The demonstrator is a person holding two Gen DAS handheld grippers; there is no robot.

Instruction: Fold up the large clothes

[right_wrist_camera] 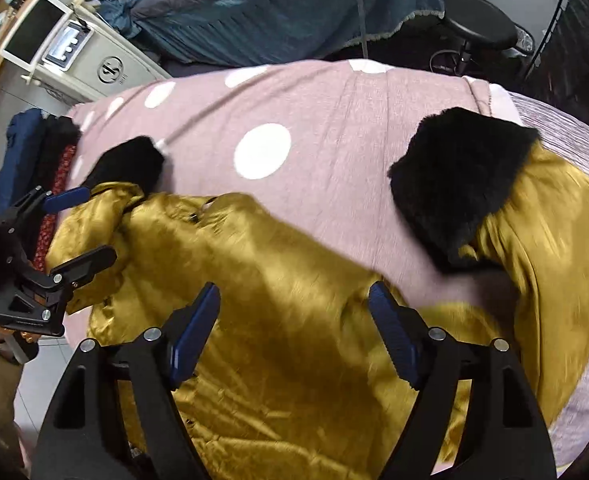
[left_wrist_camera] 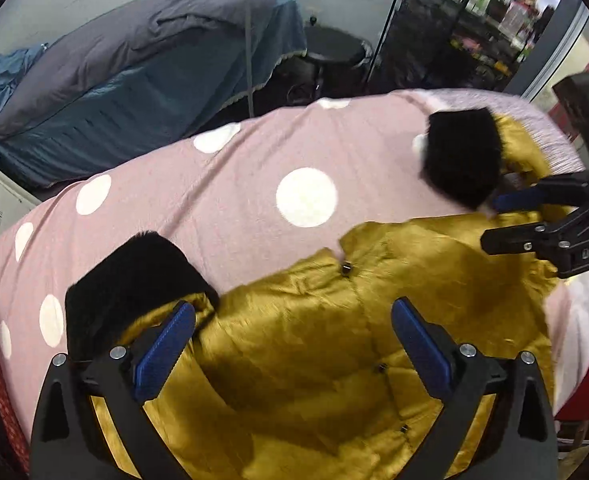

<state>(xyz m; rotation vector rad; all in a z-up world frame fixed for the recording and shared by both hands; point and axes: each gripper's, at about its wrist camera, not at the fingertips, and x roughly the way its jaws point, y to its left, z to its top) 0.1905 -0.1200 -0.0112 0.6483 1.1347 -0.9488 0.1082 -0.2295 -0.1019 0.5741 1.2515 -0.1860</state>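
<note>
— Where's the coat?

— The mustard-gold jacket (left_wrist_camera: 318, 344) is spread across the bed, on the pink bedspread (left_wrist_camera: 222, 168) with the big white dots. Shiny fabric, creased, a row of small dark snaps down its middle. Both sleeves end in black fur cuffs: one cuff (left_wrist_camera: 134, 276) lies at the left end, the other cuff (right_wrist_camera: 458, 184) at the right end, well apart, with bare spread between them.

— And the tools?

— The left tool (left_wrist_camera: 294, 344) hangs over the body of the jacket, its blue-padded fingers (left_wrist_camera: 166, 344) spread wide with nothing between them; one finger is just beside the left cuff. The right tool (right_wrist_camera: 294, 332) is the same, fingers apart above the gold cloth, gripping nothing. From the left camera you see the right tool at the far sleeve, close to the right cuff, though I can't tell whether it touches the fabric.

— What's around the bed?

— Behind it, another bed with a grey duvet (left_wrist_camera: 134, 40) over a teal skirted cover (right_wrist_camera: 294, 20). A black round stool (right_wrist_camera: 474, 20) stands beside that. At the left, a white cabinet (right_wrist_camera: 90, 64) with a screen on top, and folded dark clothes (right_wrist_camera: 34, 152) stacked at the bed's edge.
</note>
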